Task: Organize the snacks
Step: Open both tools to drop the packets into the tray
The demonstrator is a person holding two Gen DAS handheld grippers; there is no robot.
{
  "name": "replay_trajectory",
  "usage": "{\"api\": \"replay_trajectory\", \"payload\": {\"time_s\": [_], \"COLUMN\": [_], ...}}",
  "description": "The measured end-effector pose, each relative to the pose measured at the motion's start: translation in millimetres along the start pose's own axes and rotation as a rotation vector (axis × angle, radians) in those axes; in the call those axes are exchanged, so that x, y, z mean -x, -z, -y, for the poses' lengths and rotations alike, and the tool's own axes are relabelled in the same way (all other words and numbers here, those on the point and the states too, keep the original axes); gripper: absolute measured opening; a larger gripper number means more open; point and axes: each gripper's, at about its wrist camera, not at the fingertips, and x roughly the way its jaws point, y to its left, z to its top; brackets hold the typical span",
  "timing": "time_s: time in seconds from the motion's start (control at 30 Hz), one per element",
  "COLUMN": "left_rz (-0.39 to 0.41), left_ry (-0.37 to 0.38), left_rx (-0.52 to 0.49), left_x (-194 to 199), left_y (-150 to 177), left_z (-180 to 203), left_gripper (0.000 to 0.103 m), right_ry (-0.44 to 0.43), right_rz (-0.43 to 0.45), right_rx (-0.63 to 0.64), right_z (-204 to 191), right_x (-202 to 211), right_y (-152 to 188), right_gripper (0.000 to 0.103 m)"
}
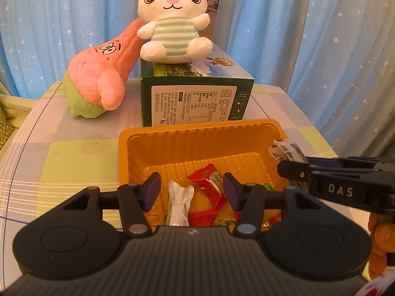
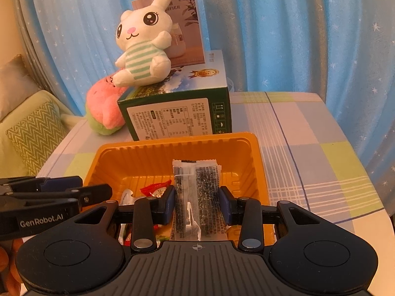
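My right claw [image 2: 197, 203] grips a speckled packet [image 2: 196, 197] above the orange tray [image 2: 138, 162]; my left claw [image 1: 192, 191], parted, frames a red wrapper [image 1: 206, 185] there.

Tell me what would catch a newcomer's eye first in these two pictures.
Probably the white bunny plush sitting on top of the green box, with a pink plush leaning beside it. Nearer, the orange tray holds bright snack packets, and the right gripper grips a black-speckled packet above it.
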Motion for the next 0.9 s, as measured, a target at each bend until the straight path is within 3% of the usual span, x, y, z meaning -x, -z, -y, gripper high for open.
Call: {"api": "replay_trajectory", "payload": {"time_s": [0.53,0.67,0.7,0.77,0.9], "left_rz": [-0.002,0.000,0.002,0.007,0.006], "left_ry": [-0.007,-0.009,-0.014,-0.022,-0.030], "left_rx": [-0.009,-0.012,-0.014,-0.015,-0.019], "left_x": [2.1,3.3,3.5,4.2,4.5], "left_y": [0.3,1.1,1.2,2.1,5.1], "left_z": [-4.8,-4.7,-4.9,-5.2,-5.1], "left_gripper": [0.052,0.060,0.061,0.070,0.076], "right_ry": [-0.007,-0.028,-0.024,-0.018,-0.024], "right_rz": [0.010,0.015,0.020,0.045,0.053], "right_rx": [-0.035,-0.033,-0.031,-0.053,-0.066], "right_z": [-1.5,0.3,0.7,4.7,11.1], "right_x": [-4.1,-5.9,-6.2,-2.9,2.1], "right_y": [-3.9,-4.1,-3.9,-2.7,-3.0], "right_gripper": [0.038,0.039,0.042,0.073,0.073]}}
